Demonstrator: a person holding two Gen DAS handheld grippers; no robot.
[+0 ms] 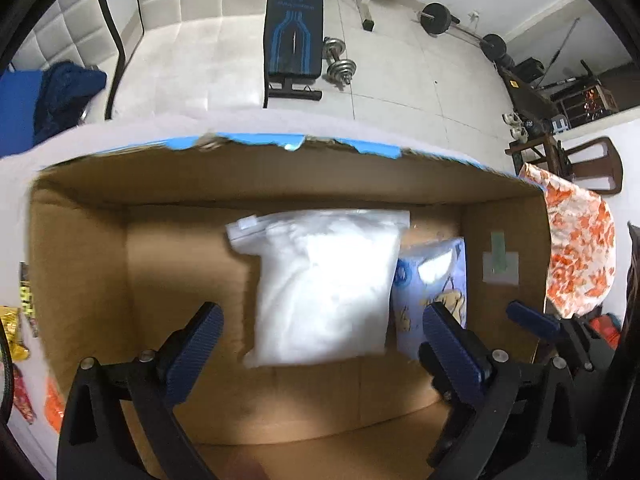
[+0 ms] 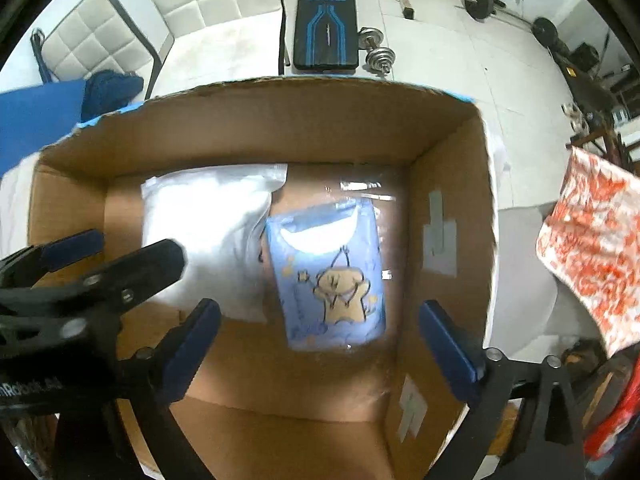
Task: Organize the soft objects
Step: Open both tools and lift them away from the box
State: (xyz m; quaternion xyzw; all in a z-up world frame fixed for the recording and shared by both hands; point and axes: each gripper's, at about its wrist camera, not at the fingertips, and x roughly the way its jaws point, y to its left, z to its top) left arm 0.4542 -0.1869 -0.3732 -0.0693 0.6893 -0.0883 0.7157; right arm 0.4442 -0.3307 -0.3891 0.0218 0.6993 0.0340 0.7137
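Open cardboard box [image 2: 448, 152] as carrier, torn blue tape along far rim. On its floor: white bagged item [image 2: 208, 236] left, blue cartoon-print packet [image 2: 332, 276] right (edges touching, possibly overlapping). Grey tape patches on right wall.

One cardboard box [image 2: 280, 128] holds two soft packets — one white bag [image 2: 204, 232] and one blue cartoon-printed bag [image 2: 332, 264]. One orange-and-white patterned cloth [image 2: 592, 248] hangs outside the box, and two grippers — left [image 1: 324, 344] and right [image 2: 320, 344] — are in view. Behind stand one weight bench [image 2: 324, 20] and one chrome dumbbell [image 2: 376, 50].
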